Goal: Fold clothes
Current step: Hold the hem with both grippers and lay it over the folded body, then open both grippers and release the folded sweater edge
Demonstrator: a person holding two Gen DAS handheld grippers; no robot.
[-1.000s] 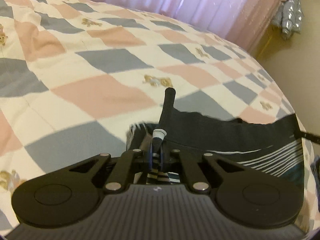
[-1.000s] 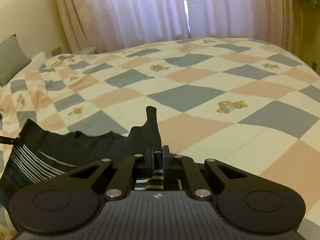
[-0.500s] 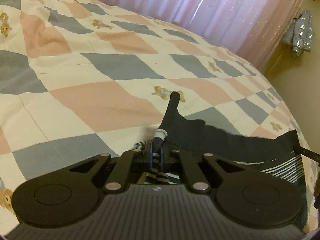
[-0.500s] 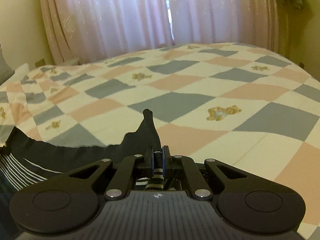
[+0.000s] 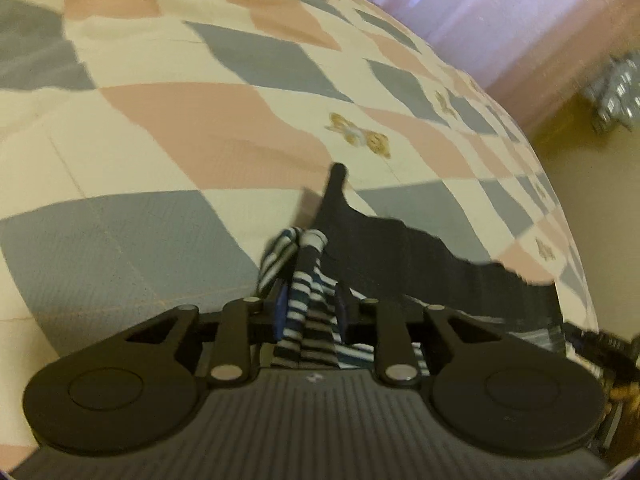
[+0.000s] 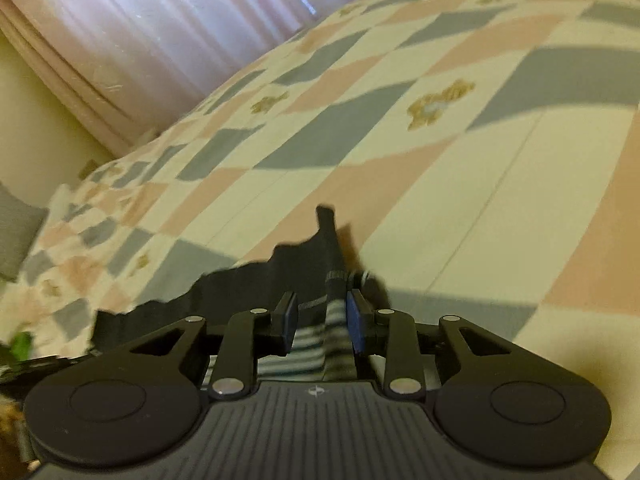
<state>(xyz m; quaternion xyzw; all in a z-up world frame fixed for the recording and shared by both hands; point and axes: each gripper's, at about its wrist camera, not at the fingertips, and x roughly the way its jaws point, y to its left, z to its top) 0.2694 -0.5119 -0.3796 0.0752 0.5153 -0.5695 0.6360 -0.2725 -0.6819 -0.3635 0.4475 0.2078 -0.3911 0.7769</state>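
Nearest the cameras, a striped garment (image 5: 310, 312) is seen bunched between the pads of the left tongs (image 5: 308, 312), which are parted somewhat, with the cloth filling the gap; whether it is truly pinched cannot be told. The right tongs (image 6: 322, 322) stand likewise partly apart, a fold of the same garment (image 6: 332, 320) running up between the pads without clearly touching both. From each grip the dark edge of the garment stretches sideways toward the other, low over the bed (image 5: 160, 220).

A slip is judged to be the chief risk: with the pads this loose, one corner could be dropped before the other, so that the fold would land skewed or the cloth would bunch. A twisted edge could also be trapped underneath, since the fabric near the left tongs is already rolled up.

Farther off, the checked quilt is seen rumpled in places, which could leave the laid cloth uneven. Nothing else lies on the bed ahead. Beyond it hang pink curtains (image 6: 168, 40), and a grey pillow (image 6: 16, 232) rests at the far left of the right view.
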